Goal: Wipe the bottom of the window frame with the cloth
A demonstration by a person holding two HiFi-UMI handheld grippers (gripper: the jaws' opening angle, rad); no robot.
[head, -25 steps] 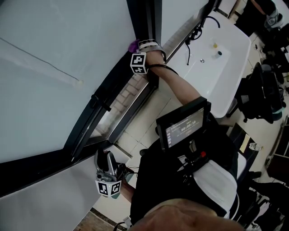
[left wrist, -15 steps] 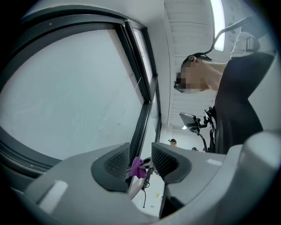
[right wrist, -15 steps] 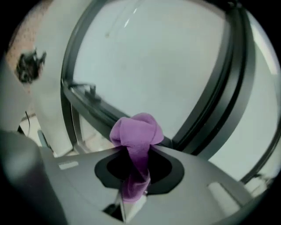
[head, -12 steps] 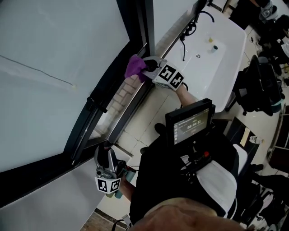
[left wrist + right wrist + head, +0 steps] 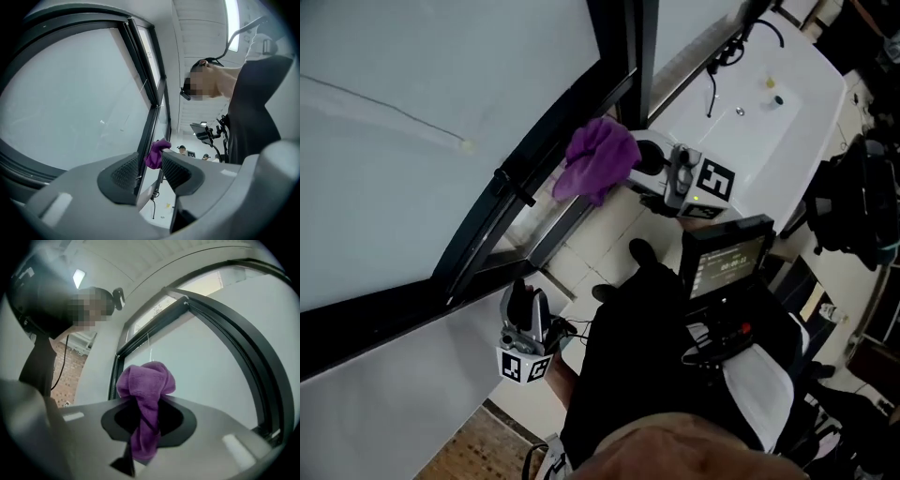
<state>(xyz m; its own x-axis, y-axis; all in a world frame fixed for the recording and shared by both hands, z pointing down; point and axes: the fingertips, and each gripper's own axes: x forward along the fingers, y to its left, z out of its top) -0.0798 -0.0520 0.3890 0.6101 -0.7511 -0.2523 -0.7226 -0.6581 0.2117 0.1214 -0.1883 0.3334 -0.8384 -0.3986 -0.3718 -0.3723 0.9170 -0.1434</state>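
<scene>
A purple cloth hangs bunched in the air, just off the dark window frame that runs diagonally under the frosted pane. My right gripper is shut on it, with its marker cube toward the sink. In the right gripper view the cloth bulges above the jaws and trails down between them, the right gripper clamping its middle. My left gripper sits low near the frame's near end, pointing up. In its own view the left gripper is open with nothing between the pads; the cloth shows far beyond.
A white sink with a tap stands at the upper right. A latch sticks out from the frame. The person's dark torso and a chest-mounted screen fill the lower middle. Tiled floor lies below the window.
My right gripper has drawn back from the frame's bottom rail toward the person, carrying the purple cloth off the frame into the air. The left gripper has hardly moved.
</scene>
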